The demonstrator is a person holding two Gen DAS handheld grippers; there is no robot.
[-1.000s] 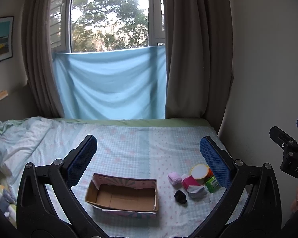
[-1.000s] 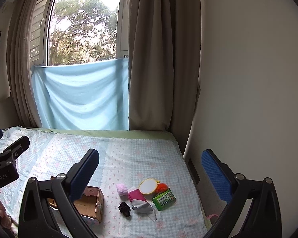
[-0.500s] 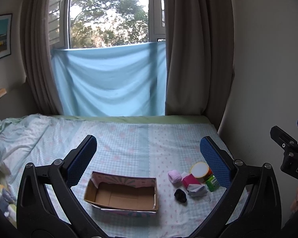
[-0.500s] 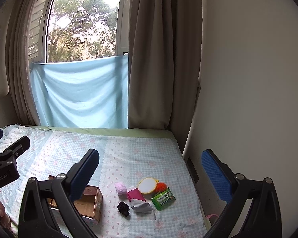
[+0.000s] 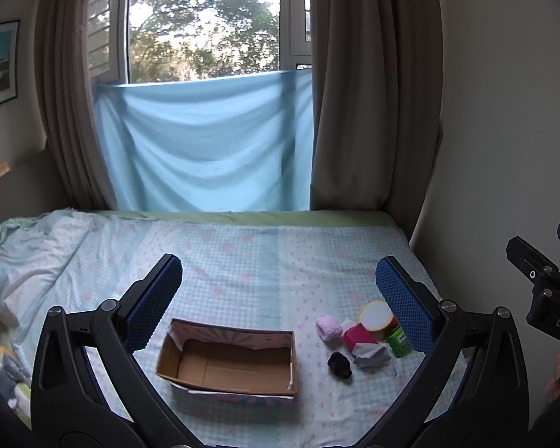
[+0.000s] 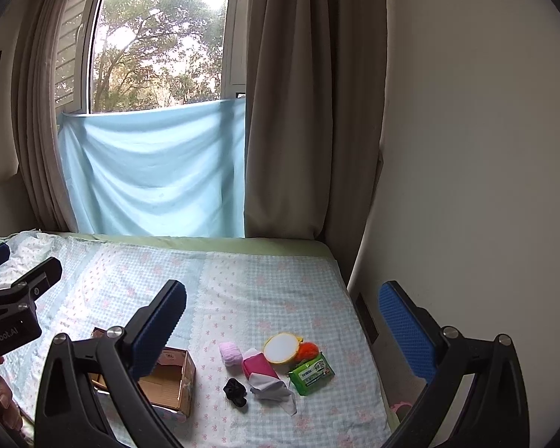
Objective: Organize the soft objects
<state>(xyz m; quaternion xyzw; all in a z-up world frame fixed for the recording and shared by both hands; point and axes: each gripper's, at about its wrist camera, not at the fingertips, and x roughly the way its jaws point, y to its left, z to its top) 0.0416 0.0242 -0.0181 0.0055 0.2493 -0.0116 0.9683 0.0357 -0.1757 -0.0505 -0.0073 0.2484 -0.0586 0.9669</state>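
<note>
An open cardboard box point(image 5: 227, 362) point(image 6: 168, 377) lies empty on the bed. To its right sits a cluster of small items: a pale pink roll point(image 5: 328, 327) point(image 6: 230, 353), a magenta pack point(image 5: 357, 335) point(image 6: 259, 366), a black soft lump point(image 5: 339, 364) point(image 6: 235, 392), a grey-white cloth point(image 5: 371, 355) point(image 6: 272, 386), a round yellow-rimmed puff point(image 5: 375, 314) point(image 6: 280, 348), an orange fluffy thing point(image 6: 307, 351) and a green wipes pack point(image 5: 399, 341) point(image 6: 311, 372). My left gripper point(image 5: 278, 298) is open above the box. My right gripper point(image 6: 282, 317) is open, hovering over the cluster. Neither holds anything.
The bed point(image 5: 250, 261) carries a light checked sheet, rumpled bedding point(image 5: 22, 254) at left. A wall point(image 6: 466, 149) runs along the bed's right edge. Curtains point(image 5: 369, 93) and a blue cloth point(image 5: 205, 145) hang at the window behind. A person's hand point(image 6: 3, 399) shows at lower left.
Both views have tilted slightly downward and forward; the bed and items sit a little lower-centre. Both grippers stay open and nothing on the bed has moved.
</note>
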